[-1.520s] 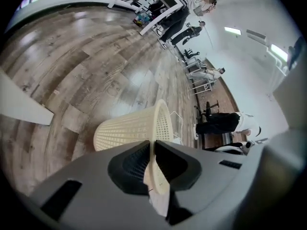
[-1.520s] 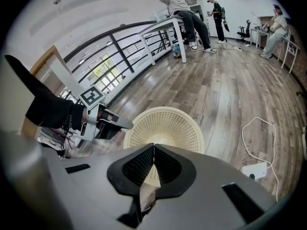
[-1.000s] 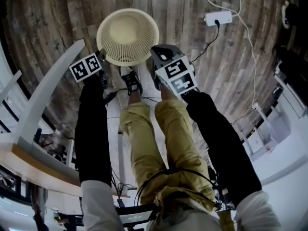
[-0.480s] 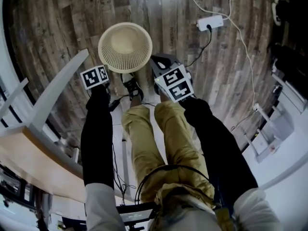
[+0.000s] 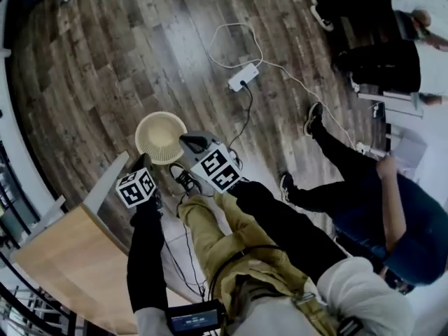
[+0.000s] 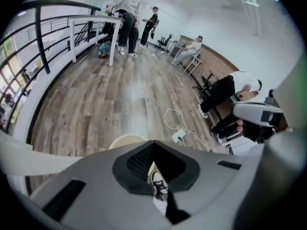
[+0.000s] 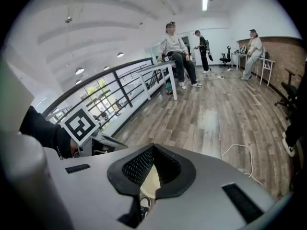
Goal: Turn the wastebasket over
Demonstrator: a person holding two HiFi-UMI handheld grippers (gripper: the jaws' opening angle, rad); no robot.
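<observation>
left hand-held gripper [image 6: 153,143]: jaw tips pressed together, pinching nothing. Thin slit lower down between the pads; my shoe [image 6: 158,186] shows through it.
right hand-held gripper [image 7: 153,146]: same state, tips pressed together, nothing pinched. Its slit shows a cream surface with the shoe below it.
wastebasket [image 5: 162,137]: cream mesh, standing on the wood floor [image 5: 105,61], mouth up, not turned over. It is below and ahead of both hand-held grippers: just in front of the left one, forward-left of the right one. In the head view the right one's nose overlaps the rim, and I can't tell contact from there. In the left gripper view the rim is a pale arc just past the jaws.
shoe: black and white, between the two hand-held grippers, just behind the wastebasket.
power strip [image 5: 243,77]: white, on the floor well ahead of the right hand-held gripper, past the wastebasket, with a black plug in it.
cable [image 5: 231,33]: white, loops away from the power strip, further ahead.
table [image 5: 63,264]: wood top, to the left of and behind the left hand-held gripper.
railing [image 6: 72,20]: dark, curved, far ahead on the left hand-held gripper's left.
seated person [image 5: 364,187]: right of the right hand-held gripper, legs stretched out on the floor.
group of people [image 7: 175,47]: far ahead of the right hand-held gripper, by the railing.
</observation>
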